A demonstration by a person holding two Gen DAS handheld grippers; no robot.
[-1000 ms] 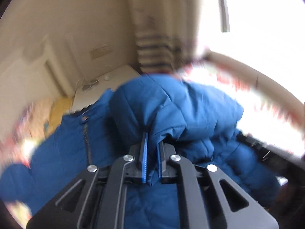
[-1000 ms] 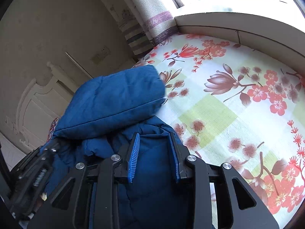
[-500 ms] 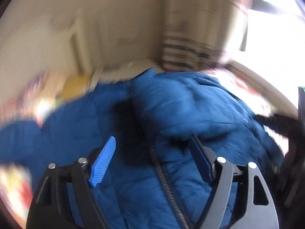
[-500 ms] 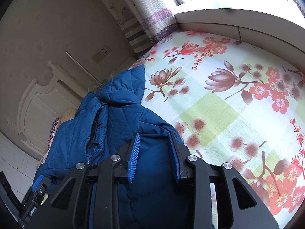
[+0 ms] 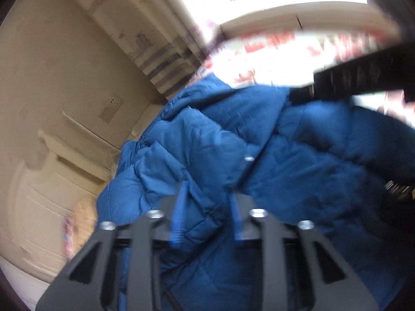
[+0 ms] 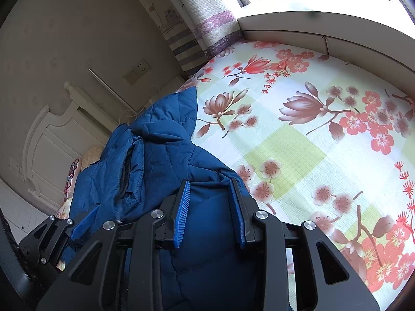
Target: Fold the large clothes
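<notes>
A blue quilted jacket (image 6: 160,150) lies crumpled on the bed, its hood toward the headboard. My right gripper (image 6: 210,184) is shut on a thick edge of the jacket that fills the gap between its blue pads. In the left wrist view the jacket (image 5: 259,134) fills the middle, blurred by motion. My left gripper (image 5: 207,194) is closing its jaws on a raised fold of the jacket, and the fabric touches both pads. The left gripper (image 6: 83,220) also shows low on the left in the right wrist view, down at the jacket's near side.
The bed's floral sheet (image 6: 311,134) spreads bare to the right of the jacket. A white headboard (image 6: 52,134) and a pillow (image 6: 90,155) lie at the left. A striped curtain (image 6: 202,26) and a white window ledge (image 6: 311,23) bound the far side.
My left gripper let go of the raised hood, opened wide, rolled and came down, then narrowed onto a fold of the jacket. The hood dropped flat. The right gripper kept still.
</notes>
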